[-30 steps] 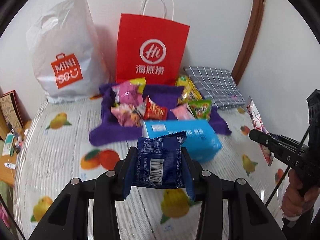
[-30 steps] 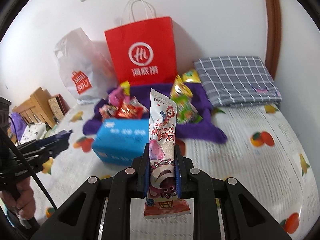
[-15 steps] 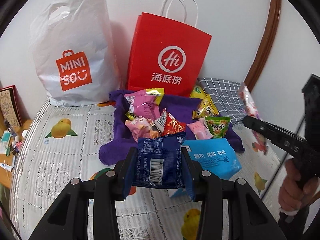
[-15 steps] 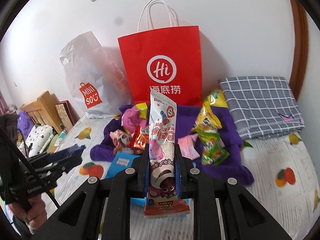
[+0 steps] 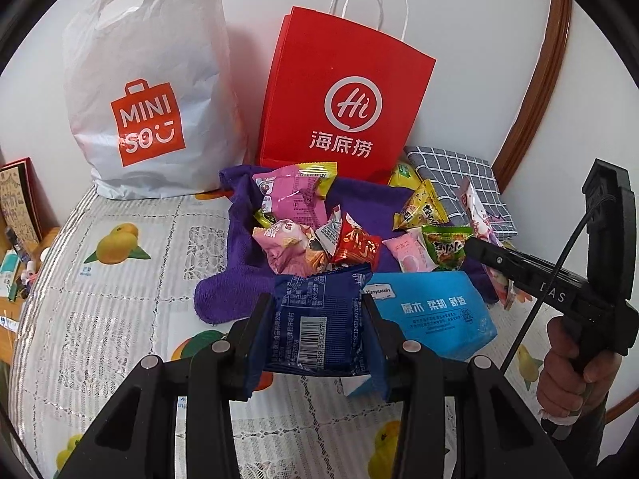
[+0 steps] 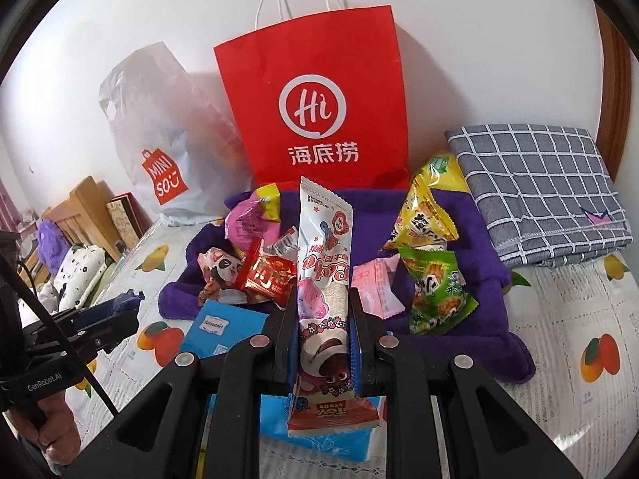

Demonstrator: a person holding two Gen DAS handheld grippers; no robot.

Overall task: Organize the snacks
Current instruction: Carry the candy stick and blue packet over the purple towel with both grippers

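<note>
My left gripper is shut on a dark blue snack packet, held above the bed in front of the snack pile. My right gripper is shut on a long white and pink Toy Story snack bar, held upright. Several snack packets lie on a purple towel, which also shows in the right wrist view. A light blue tissue pack lies at the towel's near edge. A red paper bag and a white Miniso bag stand behind against the wall.
A folded grey checked cloth lies right of the towel. The fruit-print bed cover spreads to the left. A wooden bedside shelf with clutter is at far left. The wall and a wooden trim close the back.
Both grippers have moved forward toward the snack pile and the bags, which look larger now. Each still holds its packet.
</note>
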